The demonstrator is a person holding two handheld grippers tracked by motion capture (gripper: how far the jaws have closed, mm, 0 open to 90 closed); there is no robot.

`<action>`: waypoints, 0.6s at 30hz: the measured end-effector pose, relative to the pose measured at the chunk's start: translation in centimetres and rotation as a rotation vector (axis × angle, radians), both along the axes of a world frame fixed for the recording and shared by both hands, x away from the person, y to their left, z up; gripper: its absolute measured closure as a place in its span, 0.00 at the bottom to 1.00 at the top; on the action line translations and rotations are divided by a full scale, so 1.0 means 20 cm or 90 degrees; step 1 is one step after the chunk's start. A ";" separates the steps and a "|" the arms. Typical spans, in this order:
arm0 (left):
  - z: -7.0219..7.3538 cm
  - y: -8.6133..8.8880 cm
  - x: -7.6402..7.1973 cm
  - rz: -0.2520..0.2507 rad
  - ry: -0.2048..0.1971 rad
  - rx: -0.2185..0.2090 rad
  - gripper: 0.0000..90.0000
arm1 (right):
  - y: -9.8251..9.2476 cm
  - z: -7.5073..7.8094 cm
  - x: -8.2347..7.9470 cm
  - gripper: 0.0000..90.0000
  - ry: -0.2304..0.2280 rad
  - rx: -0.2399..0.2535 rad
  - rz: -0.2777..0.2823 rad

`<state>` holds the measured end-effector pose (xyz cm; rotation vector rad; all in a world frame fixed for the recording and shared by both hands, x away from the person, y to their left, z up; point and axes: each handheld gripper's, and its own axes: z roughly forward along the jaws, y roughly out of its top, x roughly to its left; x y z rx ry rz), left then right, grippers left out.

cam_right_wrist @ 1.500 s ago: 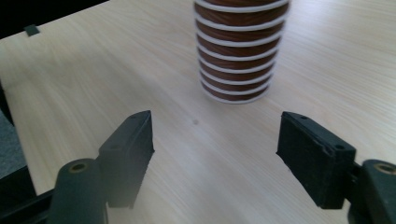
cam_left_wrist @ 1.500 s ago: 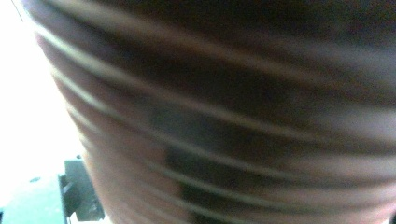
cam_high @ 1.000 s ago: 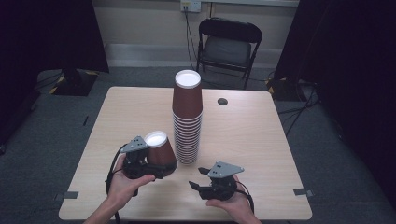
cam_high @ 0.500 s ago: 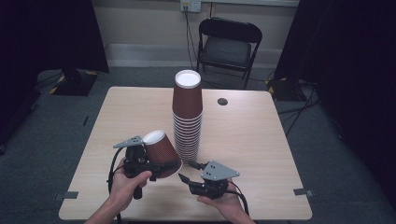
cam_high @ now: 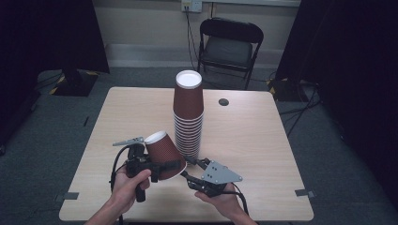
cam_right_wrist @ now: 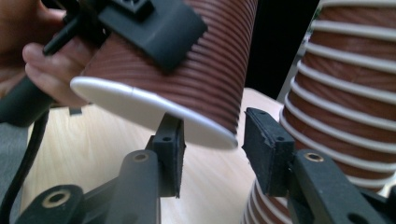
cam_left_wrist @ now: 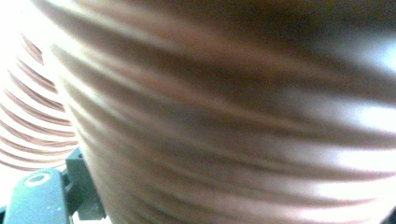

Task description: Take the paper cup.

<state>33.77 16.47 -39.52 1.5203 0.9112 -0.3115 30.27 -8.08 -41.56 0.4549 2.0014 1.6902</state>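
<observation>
A brown ribbed paper cup (cam_high: 162, 151) hangs tilted over the table's front, white base up and to the left. My left gripper (cam_high: 164, 160) is shut on its wall; one of its black pads (cam_right_wrist: 154, 28) presses flat on the ribs. The cup (cam_left_wrist: 233, 116) sits very close in the left gripper view. My right gripper (cam_high: 187, 168) reaches in from the right at the cup's low rim. Its jaws have just been closing, and the cup's (cam_right_wrist: 187, 70) white rim lies between them. My right gripper (cam_right_wrist: 212, 154) is still open, with a gap at the right pad.
A tall stack of upturned brown cups (cam_high: 188, 117) stands mid-table, just behind both grippers and close on the right in the right gripper view (cam_right_wrist: 345, 84). A small black disc (cam_high: 224, 101) lies on the wooden table (cam_high: 253, 140). A folding chair (cam_high: 230, 44) stands beyond.
The right gripper has risen and moved left up to the cup's rim, and its jaws have narrowed around it. The left hand has tipped the cup slightly further to the right.
</observation>
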 end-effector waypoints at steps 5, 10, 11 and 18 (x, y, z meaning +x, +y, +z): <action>0.02 -0.02 0.00 -0.009 0.002 -0.018 0.14 | 0.03 0.03 0.02 0.70 -0.029 0.032 -0.008; 0.04 -0.05 -0.03 -0.026 0.007 -0.034 0.14 | 0.04 0.04 0.04 0.69 -0.049 0.049 -0.001; 0.04 -0.05 -0.03 -0.031 0.005 -0.035 0.14 | 0.05 0.04 0.04 0.69 -0.050 0.055 -0.001; 0.03 -0.08 -0.04 -0.041 0.010 -0.059 0.13 | 0.05 0.05 0.04 0.70 -0.056 0.072 -0.012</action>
